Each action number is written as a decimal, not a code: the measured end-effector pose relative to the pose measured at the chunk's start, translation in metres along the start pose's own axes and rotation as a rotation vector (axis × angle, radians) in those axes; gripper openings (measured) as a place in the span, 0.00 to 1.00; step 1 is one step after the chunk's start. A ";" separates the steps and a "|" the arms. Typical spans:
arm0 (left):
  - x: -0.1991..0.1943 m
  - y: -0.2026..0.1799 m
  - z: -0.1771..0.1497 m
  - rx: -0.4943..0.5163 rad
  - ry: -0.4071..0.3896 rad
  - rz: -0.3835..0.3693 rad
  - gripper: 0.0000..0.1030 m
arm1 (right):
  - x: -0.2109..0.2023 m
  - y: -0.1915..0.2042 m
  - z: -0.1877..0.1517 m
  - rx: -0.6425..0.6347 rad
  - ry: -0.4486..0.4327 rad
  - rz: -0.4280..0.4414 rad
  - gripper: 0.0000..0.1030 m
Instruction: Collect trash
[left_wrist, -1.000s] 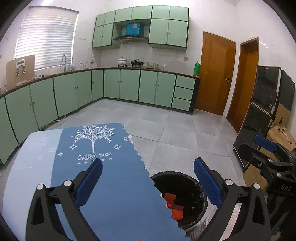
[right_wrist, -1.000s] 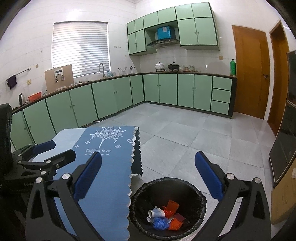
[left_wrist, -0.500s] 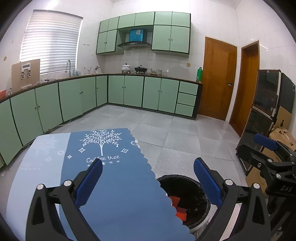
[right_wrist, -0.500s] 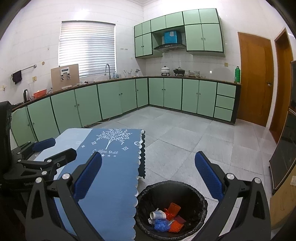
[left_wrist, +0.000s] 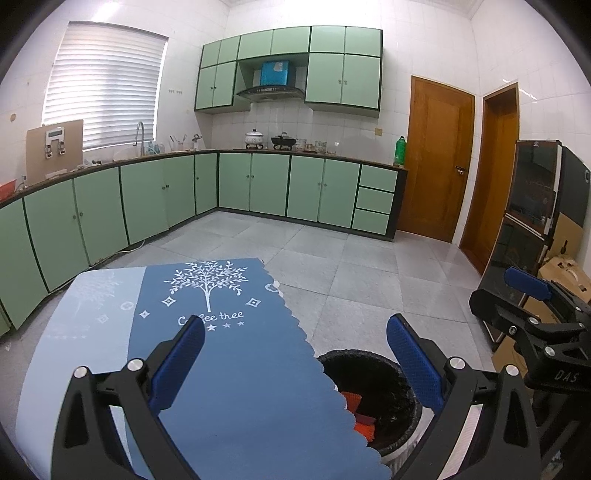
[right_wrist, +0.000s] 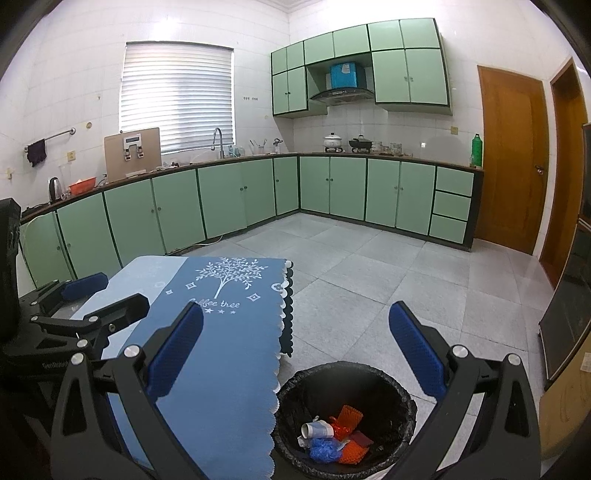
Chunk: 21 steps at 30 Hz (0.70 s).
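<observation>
Reading "Coffee tree" on blue tablecloth (right_wrist: 229, 332)

Tablecloth (right_wrist: 229, 354): dark blue with white tree print and lettering, pale blue band at one side. Bin (right_wrist: 402, 402): black liner holding orange, blue and white trash (right_wrist: 332, 439). Cabinets (left_wrist: 258, 188): pale green, dark-edged.

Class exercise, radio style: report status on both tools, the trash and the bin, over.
Left tool open, empty, over blue tablecloth. Right tool open, empty, above bin. Trash lies inside bin. No obstruction seen.
</observation>
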<state>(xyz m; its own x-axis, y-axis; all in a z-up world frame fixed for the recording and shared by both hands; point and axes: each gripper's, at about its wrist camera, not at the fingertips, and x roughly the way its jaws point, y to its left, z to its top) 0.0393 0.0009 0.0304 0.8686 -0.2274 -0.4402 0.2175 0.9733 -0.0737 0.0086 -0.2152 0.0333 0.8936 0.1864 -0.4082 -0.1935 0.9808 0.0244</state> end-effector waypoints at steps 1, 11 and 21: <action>-0.001 0.000 0.000 0.001 -0.001 0.001 0.94 | 0.000 0.000 0.000 0.000 0.000 0.000 0.95; 0.000 -0.001 0.000 0.003 0.000 0.000 0.94 | 0.001 0.002 -0.001 0.000 0.001 0.001 0.95; 0.000 -0.001 0.001 0.002 0.001 0.000 0.94 | 0.001 0.002 -0.002 0.001 0.003 0.001 0.95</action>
<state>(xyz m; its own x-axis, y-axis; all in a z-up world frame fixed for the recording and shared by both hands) 0.0390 0.0000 0.0312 0.8680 -0.2273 -0.4414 0.2184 0.9732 -0.0718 0.0081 -0.2131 0.0313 0.8921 0.1871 -0.4113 -0.1939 0.9807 0.0256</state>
